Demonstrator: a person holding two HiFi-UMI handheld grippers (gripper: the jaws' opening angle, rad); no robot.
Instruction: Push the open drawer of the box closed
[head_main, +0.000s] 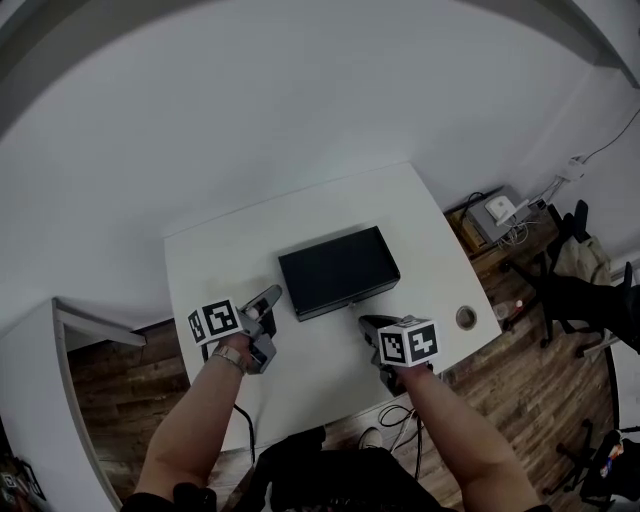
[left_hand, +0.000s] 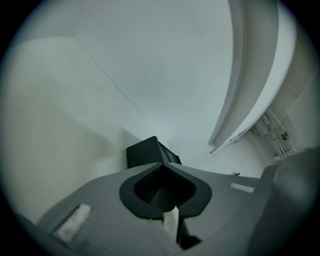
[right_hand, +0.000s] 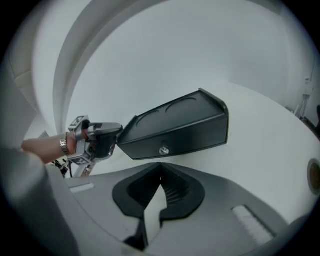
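Looking down, we see the white bench (head_main: 300, 220) carrying the black box (head_main: 338, 270) near its middle, front side facing us. Our left tongs (head_main: 270, 296) sit just beside its near left corner and our right tongs (head_main: 366, 323) near its front, both pressed together on nothing. Its small knob (right_hand: 163, 150) shows ahead of the right tongs.

The box (head_main: 338, 270) was matte black, its small knob (right_hand: 163, 150) a bright silver, and the table (head_main: 250, 240) plain white. The left gripper (head_main: 271, 294) and the right gripper (head_main: 366, 322) were mid-grey, darker charcoal round the jaws, each with a cube of black-and-white square markers. A silver wristband (head_main: 228, 356) glinted. The floor (head_main: 130, 365) was brown, wood-grained planking, and the wall (head_main: 300, 90) bare white.
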